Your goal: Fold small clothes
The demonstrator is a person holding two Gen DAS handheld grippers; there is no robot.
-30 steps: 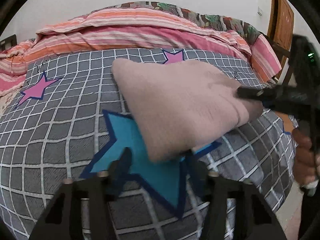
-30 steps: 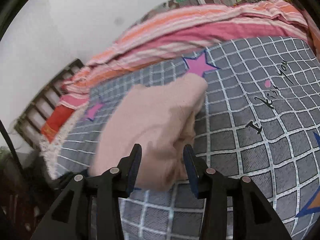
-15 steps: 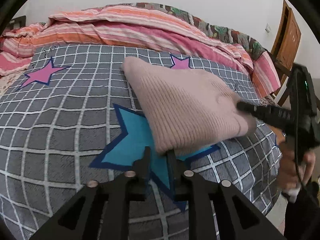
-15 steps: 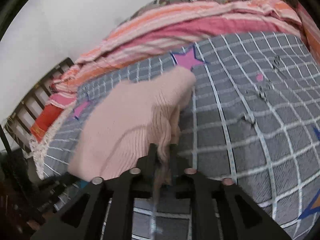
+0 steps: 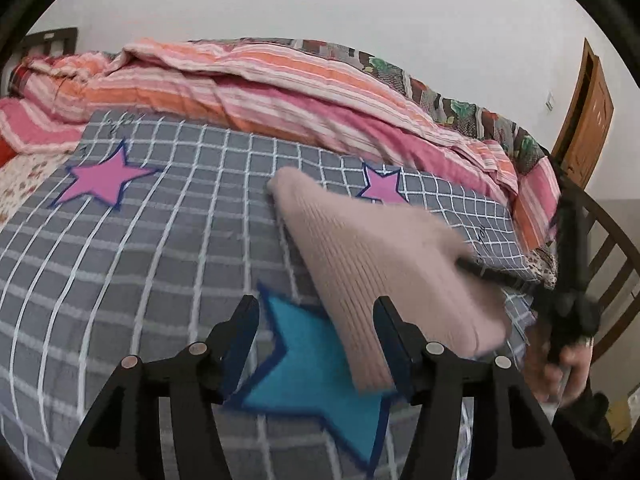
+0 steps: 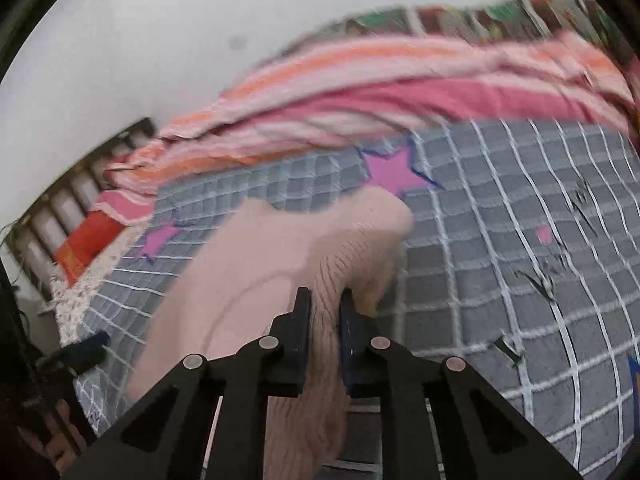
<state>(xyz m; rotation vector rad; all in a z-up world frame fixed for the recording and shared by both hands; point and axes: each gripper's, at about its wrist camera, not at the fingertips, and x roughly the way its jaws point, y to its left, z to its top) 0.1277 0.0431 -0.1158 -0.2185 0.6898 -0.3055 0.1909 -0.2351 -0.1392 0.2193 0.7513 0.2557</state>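
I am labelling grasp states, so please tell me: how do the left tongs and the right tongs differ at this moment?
The left tongs stand wide open; the right tongs are shut.
The left tongs hold nothing, with an edge of the pink knitted garment lying between their fingers; the right tongs pinch a fold of that garment.
Both are black and point over the grey checked bedsheet.
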